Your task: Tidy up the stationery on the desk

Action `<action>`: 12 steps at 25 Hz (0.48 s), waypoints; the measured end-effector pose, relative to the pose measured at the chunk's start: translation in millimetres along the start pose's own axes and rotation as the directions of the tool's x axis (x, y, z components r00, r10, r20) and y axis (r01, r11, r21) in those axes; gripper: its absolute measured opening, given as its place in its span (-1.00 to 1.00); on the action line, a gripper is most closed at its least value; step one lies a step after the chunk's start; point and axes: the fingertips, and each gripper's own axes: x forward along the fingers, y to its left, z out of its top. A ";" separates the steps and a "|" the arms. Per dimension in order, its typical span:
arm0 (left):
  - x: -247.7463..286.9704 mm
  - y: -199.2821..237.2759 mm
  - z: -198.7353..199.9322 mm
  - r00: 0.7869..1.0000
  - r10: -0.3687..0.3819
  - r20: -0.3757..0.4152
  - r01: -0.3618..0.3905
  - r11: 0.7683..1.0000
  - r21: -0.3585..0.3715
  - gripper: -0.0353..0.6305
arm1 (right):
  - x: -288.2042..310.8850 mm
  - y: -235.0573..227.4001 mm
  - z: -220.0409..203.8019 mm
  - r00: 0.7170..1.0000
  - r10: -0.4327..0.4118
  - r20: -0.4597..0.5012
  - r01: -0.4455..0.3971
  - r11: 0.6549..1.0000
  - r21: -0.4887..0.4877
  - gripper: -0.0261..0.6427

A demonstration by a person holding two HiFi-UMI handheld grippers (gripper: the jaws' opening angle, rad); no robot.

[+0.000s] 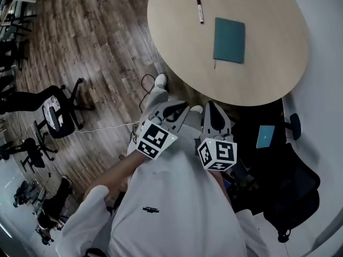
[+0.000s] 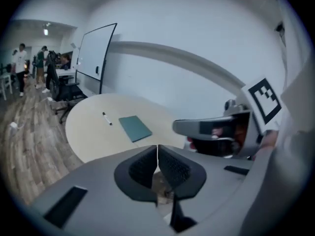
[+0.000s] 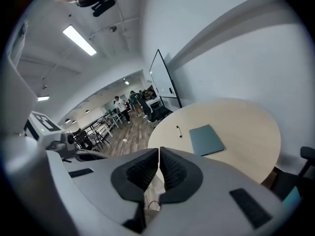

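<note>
A teal notebook (image 1: 229,39) lies flat on the round beige desk (image 1: 268,79), with a black-capped marker (image 1: 200,10) to its left. Both show again in the left gripper view, notebook (image 2: 135,128) and marker (image 2: 106,118), and in the right gripper view, notebook (image 3: 206,139) and marker (image 3: 178,131). My left gripper (image 1: 172,111) and right gripper (image 1: 213,111) are held close to my chest, well short of the desk's near edge. Both are shut with nothing between the jaws. The right gripper (image 2: 216,129) shows in the left gripper view.
A black office chair (image 1: 289,181) with a blue item on it (image 1: 265,136) stands right of me under the desk edge. Wood floor, cables and more chairs (image 1: 56,114) lie left. A whiteboard (image 2: 93,53) and several people stand beyond the desk.
</note>
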 end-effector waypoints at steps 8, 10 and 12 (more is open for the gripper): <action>-78.5 110.8 10.0 0.997 -0.077 0.005 0.076 0.990 0.117 -0.83 | 55.0 84.3 -11.4 0.968 -0.233 0.097 0.218 0.964 0.150 -0.81; -93.6 159.0 19.9 0.995 -0.100 -0.004 0.099 0.987 0.127 -0.83 | 77.1 103.9 -13.8 0.943 -0.320 0.096 0.294 0.931 0.215 -0.81; -110.8 199.3 33.4 0.992 -0.124 -0.009 0.123 0.978 0.167 -0.83 | 92.8 129.8 -12.9 0.914 -0.393 0.099 0.358 0.898 0.258 -0.81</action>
